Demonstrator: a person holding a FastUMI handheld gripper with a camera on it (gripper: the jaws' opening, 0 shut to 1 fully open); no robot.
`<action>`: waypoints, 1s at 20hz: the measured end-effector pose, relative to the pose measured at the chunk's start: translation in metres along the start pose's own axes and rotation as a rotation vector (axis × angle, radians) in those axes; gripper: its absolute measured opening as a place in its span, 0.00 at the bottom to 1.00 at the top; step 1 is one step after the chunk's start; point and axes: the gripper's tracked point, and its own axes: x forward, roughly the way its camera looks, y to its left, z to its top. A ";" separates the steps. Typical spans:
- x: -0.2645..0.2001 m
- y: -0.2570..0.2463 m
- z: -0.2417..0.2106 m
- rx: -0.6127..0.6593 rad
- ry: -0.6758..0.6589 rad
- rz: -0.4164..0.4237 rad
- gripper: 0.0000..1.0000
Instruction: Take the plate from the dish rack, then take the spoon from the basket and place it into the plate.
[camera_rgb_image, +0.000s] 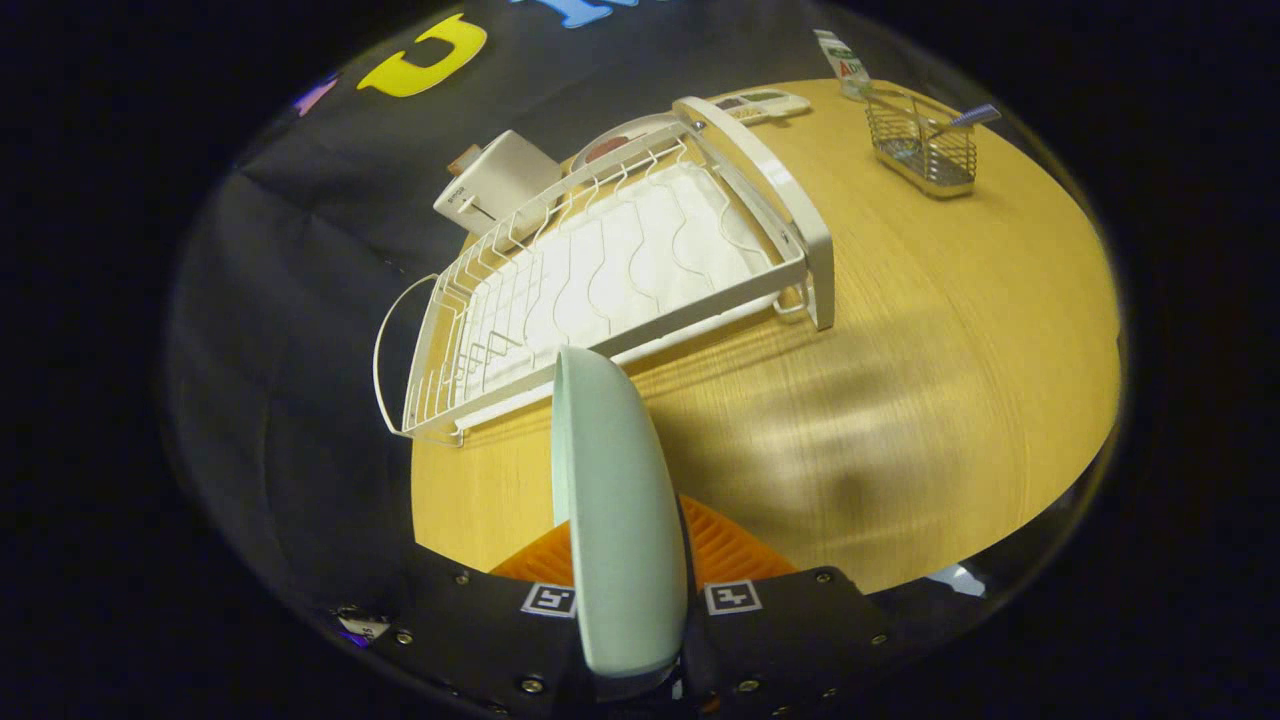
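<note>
A pale green plate (615, 510) stands on edge between my fingers, and my gripper (632, 575) is shut on its rim. I hold it above the wooden table (950, 370), clear of the white wire dish rack (620, 270) that lies just beyond it. Far beyond the fingers, at the table's back corner, stands a small metal wire basket (925, 145) with a spoon (962, 120) leaning out of it, handle up.
Behind the rack lie a white box (495, 180), a round white item (620, 140) and a flat white device (765, 102). A small labelled packet (840, 60) stands behind the basket. Open wood stretches between the rack and the basket.
</note>
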 end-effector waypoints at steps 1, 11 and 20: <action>0.003 -0.002 -0.004 0.017 0.017 0.032 0.30; 0.012 -0.041 0.000 0.093 -0.016 0.031 0.52; -0.035 -0.076 0.050 0.068 -0.229 -0.090 0.56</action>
